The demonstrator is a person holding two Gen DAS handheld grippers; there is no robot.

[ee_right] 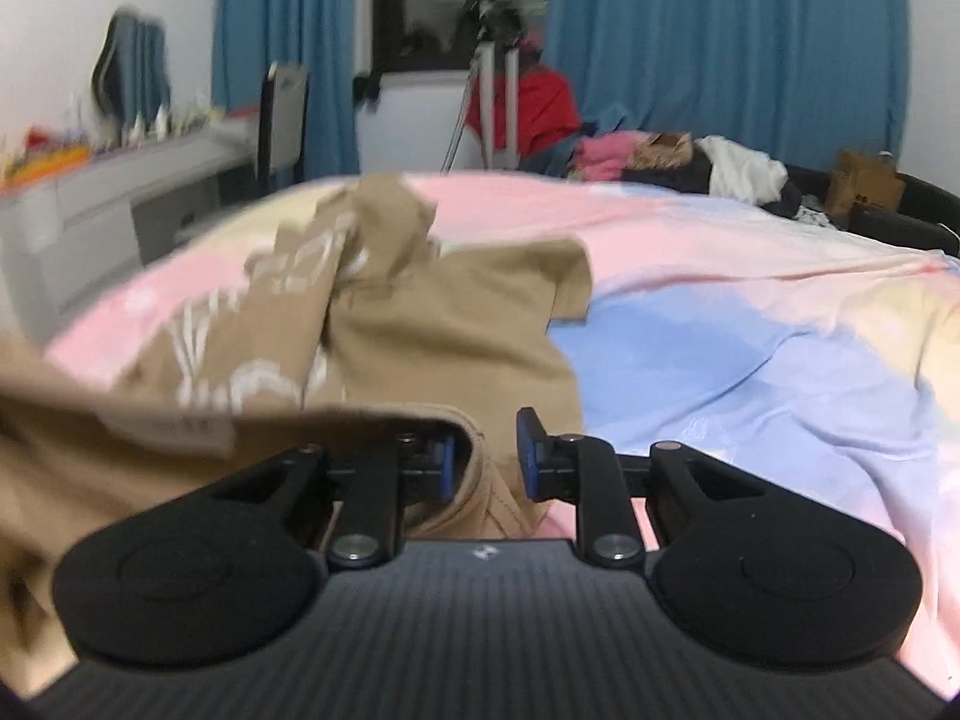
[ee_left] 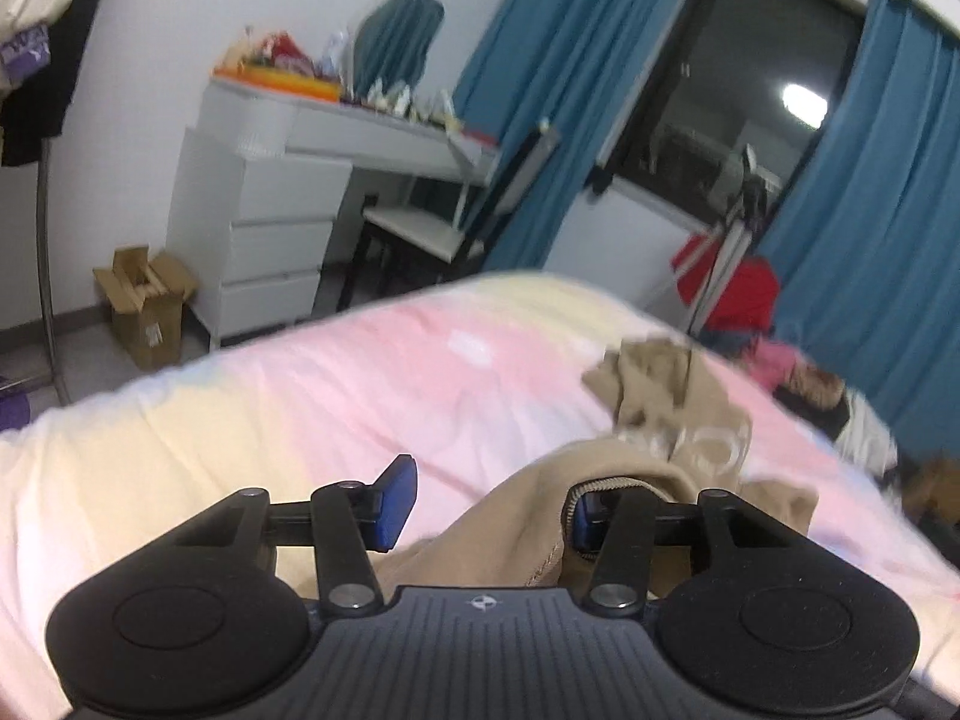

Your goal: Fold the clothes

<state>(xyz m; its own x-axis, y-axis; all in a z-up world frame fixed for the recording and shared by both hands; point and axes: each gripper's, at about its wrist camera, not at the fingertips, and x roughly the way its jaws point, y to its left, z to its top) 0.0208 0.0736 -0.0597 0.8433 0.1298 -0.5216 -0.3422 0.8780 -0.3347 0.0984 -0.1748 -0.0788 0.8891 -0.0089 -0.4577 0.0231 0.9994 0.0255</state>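
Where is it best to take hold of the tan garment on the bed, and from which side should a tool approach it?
Probably by its hem-like edges nearest the tools. The tan fabric garment with white print lies crumpled on the pink and blue bed sheet, and a thick stitched edge already sits between the open jaws of the right tool. A zipper edge lies by the left tool. Approach from the near side, low along the sheet.

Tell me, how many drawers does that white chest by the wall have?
3 show on the white chest of drawers, stacked one above another: top, middle, bottom. A part above them is too blurred to judge.
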